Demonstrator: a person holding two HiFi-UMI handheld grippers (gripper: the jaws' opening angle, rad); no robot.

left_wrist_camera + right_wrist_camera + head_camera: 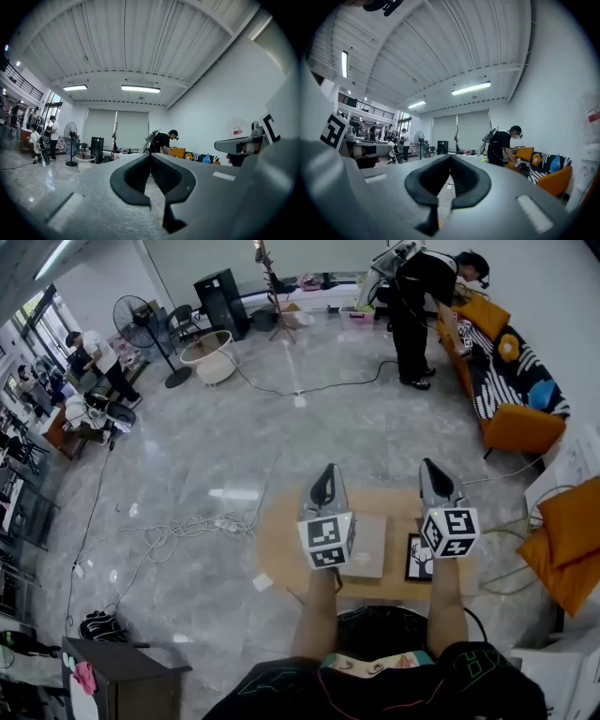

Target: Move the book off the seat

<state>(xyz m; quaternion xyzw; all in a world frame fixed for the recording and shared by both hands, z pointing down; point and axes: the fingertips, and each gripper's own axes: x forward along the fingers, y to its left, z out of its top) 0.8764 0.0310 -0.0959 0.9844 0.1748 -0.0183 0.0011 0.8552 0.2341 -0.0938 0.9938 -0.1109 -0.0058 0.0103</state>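
Observation:
In the head view my left gripper (326,470) and right gripper (428,465) are held side by side above a low wooden table (281,545), both pointing away from me. Each is shut with nothing between its jaws. In the left gripper view the left gripper (151,155) has its tips together and looks out across the room. The right gripper (450,156) looks the same in the right gripper view. On the table lie a flat grey book-like thing (367,545) and a black-covered one (418,557). I cannot tell which book is meant, nor see one on a seat.
An orange sofa (511,418) with striped and orange cushions lines the right wall, and a person (412,306) bends over it. Orange cushions (570,540) sit at my right. Cables (183,526) trail over the floor left of the table. A fan (141,329) and white basket (208,354) stand far left.

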